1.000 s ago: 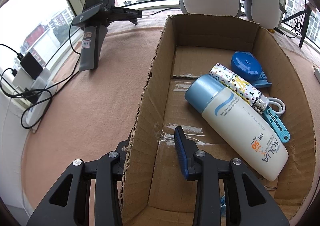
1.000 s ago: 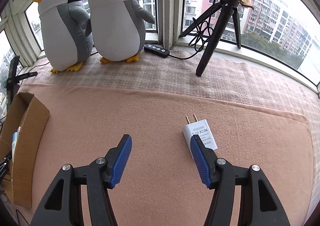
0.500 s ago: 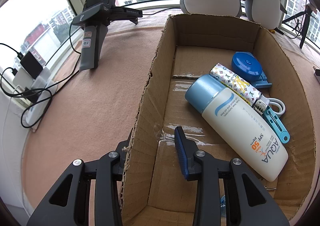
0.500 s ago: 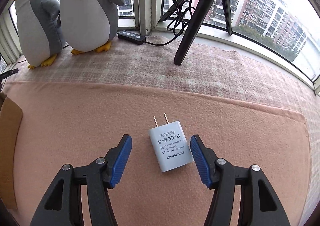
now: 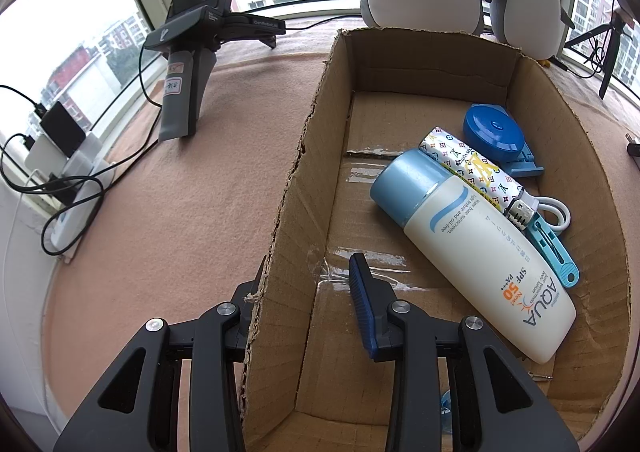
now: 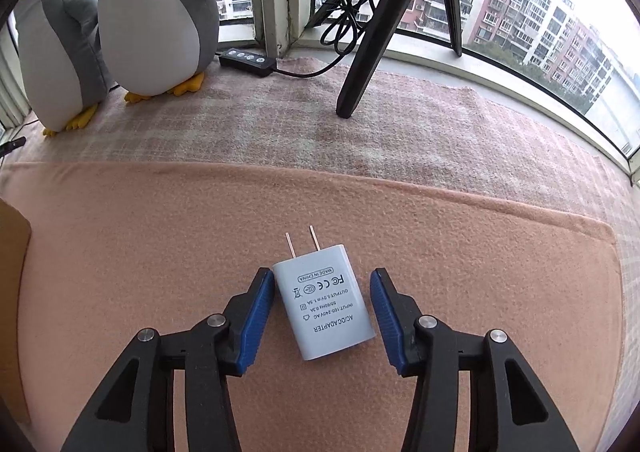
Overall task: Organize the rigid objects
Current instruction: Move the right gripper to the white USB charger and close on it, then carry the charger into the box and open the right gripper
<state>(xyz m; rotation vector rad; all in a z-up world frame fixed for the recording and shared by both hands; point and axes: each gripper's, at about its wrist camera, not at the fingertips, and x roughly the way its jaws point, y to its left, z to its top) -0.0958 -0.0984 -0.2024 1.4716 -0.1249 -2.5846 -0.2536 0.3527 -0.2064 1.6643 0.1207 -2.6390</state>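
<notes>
While the right claw [image 6: 322, 316] sat low over the pink blanket [image 6: 160, 236], its blue pads were spread, with the white charger [image 6: 326, 306] lying flat between them, prongs pointing away. The left pad [image 6: 256, 322] was just beside the charger's edge; the right pad stood a little apart. The left claw [image 5: 308, 304] straddled the near left wall of the cardboard box [image 5: 288, 212], spread, gripping nothing. Ahead and right of it in the box lay a sunscreen bottle [image 5: 472, 252].
</notes>
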